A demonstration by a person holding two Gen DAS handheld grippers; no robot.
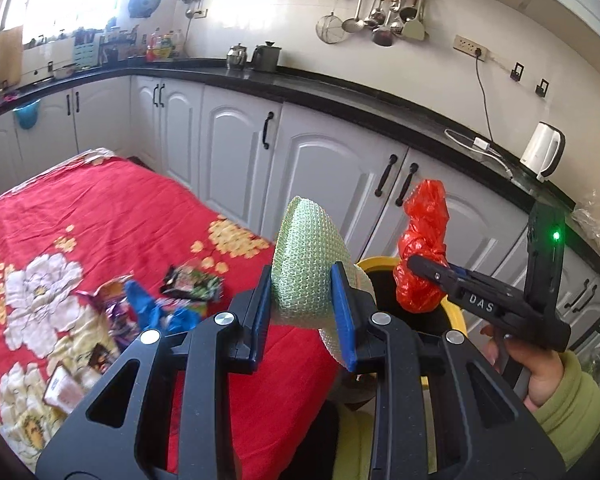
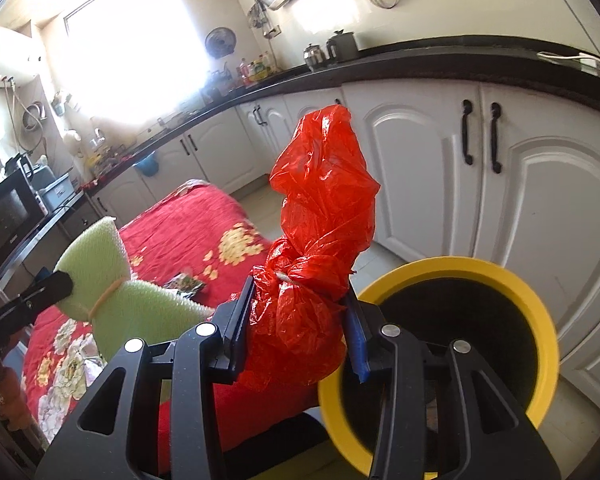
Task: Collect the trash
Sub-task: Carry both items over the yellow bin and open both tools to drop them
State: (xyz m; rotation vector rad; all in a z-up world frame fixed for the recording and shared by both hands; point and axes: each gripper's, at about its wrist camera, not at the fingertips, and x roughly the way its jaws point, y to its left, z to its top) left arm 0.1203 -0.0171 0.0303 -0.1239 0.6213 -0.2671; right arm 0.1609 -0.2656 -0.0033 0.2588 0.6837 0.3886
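My left gripper (image 1: 305, 312) is shut on a pale green foam net wrap (image 1: 306, 252), held in the air above the table's edge; the same green foam wrap (image 2: 112, 300) shows at the left of the right wrist view. A knotted red plastic bag (image 2: 316, 248) is clamped in my right gripper (image 2: 298, 328), raised beside the yellow-rimmed black bin (image 2: 540, 320). From the left wrist view the red bag (image 1: 422, 248) hangs over the bin's yellow rim (image 1: 380, 261). Loose wrappers (image 1: 188, 280) and blue scraps (image 1: 148, 308) lie on the red floral tablecloth (image 1: 100, 216).
White cabinets (image 1: 332, 168) with black handles run under a black countertop (image 1: 340, 92) behind the bin. A white kettle (image 1: 544, 152) and cable sit on the counter. A hand in a green sleeve (image 1: 568, 396) holds the right gripper. A microwave (image 2: 8, 212) stands far left.
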